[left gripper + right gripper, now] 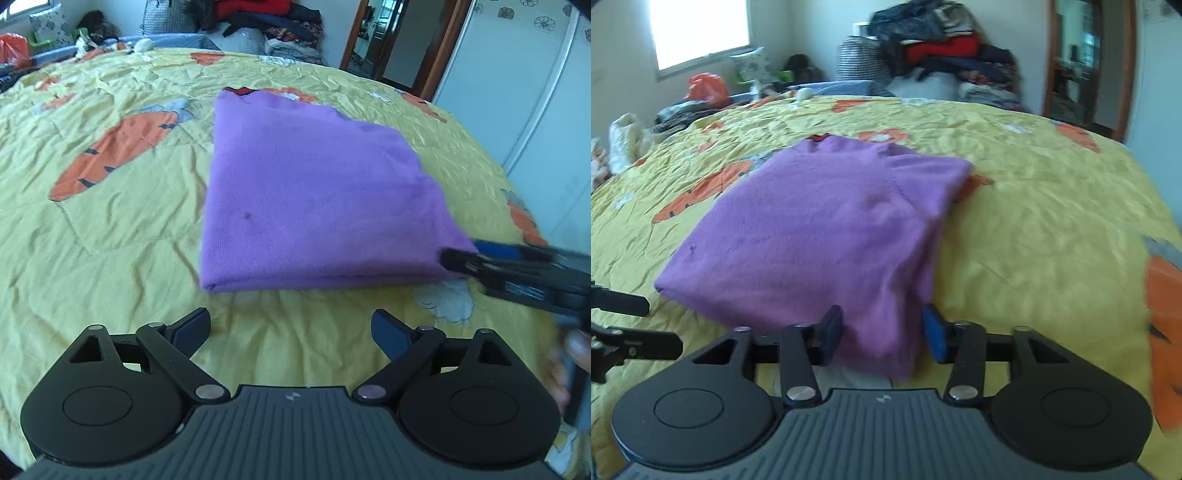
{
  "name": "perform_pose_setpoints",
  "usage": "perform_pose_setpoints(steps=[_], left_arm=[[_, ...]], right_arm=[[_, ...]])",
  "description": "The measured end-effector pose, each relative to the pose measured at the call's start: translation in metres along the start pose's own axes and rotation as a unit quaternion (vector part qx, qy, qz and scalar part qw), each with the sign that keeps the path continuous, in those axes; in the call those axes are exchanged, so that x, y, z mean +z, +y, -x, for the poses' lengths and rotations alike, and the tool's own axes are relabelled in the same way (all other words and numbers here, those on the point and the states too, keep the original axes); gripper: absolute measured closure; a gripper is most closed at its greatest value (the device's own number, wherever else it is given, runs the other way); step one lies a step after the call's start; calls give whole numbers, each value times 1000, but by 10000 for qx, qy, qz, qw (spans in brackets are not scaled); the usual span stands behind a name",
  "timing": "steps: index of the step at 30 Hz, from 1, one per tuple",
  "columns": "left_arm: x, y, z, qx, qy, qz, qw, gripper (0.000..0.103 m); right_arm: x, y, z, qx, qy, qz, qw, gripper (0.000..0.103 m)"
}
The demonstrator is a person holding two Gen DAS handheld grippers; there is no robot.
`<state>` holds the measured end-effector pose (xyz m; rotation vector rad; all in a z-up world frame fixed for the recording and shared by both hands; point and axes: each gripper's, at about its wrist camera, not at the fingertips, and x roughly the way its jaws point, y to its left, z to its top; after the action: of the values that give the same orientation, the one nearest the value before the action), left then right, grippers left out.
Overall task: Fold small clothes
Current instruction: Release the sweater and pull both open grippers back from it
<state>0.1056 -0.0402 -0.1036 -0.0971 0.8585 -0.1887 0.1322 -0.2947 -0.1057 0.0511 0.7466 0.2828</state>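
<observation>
Bedspread, yellow quilted w/ orange carrot print (110,229), carries purple knit garment (310,192), folded to a flat rectangle at centre. Step: release after fold. Right gripper (882,332) straddles near corner, pads apart; left gripper (291,332) wide open, clear of cloth. Next: withdraw w/o dragging.

- No readable text, label, brand or number in either wrist view.
- Only mark: small pale emblem, no letters legible, on ribbed grey gripper housing (293,396), same on the other (882,399).
</observation>
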Motion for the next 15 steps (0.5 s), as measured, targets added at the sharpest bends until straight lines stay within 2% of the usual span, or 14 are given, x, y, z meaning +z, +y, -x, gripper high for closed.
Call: perform_pose_setpoints(steps=[3,7,8,9,12,15], left_arm=[[-6,5,-1,-7,30,120,9999,5],[-16,3,-1,105,-66,46,9999,1],[-18,1,0,153,-72,12,9999,1],[-19,0,1,187,-72,-3,9998,1],[-18,-4,12,282,-316,-84,9991,2],[7,-12,17,254,-684,-202,9971,1]], right_arm=[[-30,5,18,128,194,-87,9997,30],[-69,35,37,-394,30,403,9984,17],[-74,41,41,-458,34,440,9980,12],[-78,45,44,-396,124,463,9981,2],[-75,55,51,-450,-41,808,9957,1],[-44,52,44,-900,-479,951,9902,1]])
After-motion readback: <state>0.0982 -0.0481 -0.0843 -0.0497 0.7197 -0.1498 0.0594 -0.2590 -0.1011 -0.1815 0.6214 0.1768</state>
